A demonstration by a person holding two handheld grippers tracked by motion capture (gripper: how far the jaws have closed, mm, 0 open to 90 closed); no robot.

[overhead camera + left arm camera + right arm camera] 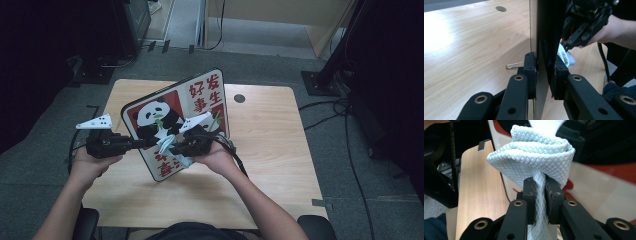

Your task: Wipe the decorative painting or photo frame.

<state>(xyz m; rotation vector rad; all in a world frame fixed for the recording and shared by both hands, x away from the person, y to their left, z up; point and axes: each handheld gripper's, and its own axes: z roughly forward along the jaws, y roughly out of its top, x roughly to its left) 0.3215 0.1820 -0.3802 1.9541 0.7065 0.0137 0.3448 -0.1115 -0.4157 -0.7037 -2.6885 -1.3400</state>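
Cloth (pixel 534 150) clamped in our right gripper (pixel 540 200) wipes the panda board (pixel 175 117) frame-centre; left gripper (pixel 544 77) pinches board edge; wiping looks midway.

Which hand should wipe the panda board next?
Right: the right hand-held gripper already pinches the cloth against the panda board, while the left hand-held gripper clamps the board's edge, steadying it.

The panda board (pixel 172 122) reads "好事发生".

Overhead forward-down view; two close gripper-mounted views.
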